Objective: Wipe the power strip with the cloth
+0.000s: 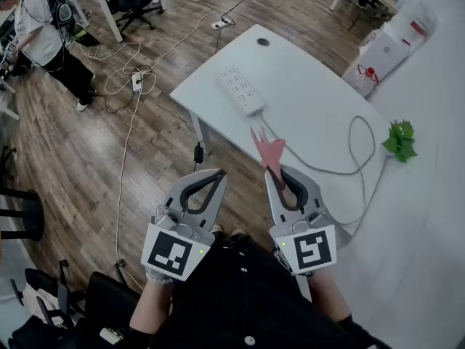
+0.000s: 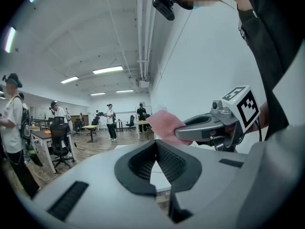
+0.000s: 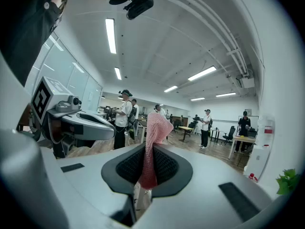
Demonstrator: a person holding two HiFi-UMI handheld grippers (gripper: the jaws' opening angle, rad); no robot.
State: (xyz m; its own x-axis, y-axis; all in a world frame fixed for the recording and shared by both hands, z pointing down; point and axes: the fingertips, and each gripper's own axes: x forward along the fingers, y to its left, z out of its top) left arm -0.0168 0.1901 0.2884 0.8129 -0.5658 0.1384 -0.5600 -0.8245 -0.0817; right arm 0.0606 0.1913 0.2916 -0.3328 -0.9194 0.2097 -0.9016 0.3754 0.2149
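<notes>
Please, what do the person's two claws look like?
The left claw and the right claw are light grey, with black ribbed pads around a teardrop opening. Each carries a white cube with black square markers and a green light.

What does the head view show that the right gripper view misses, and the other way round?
Head view only: the white power strip and its cable. Right gripper view only: ceiling lights and pipes overhead. Both: the pink cloth pinched in the right gripper, the left gripper, the green plant.
</notes>
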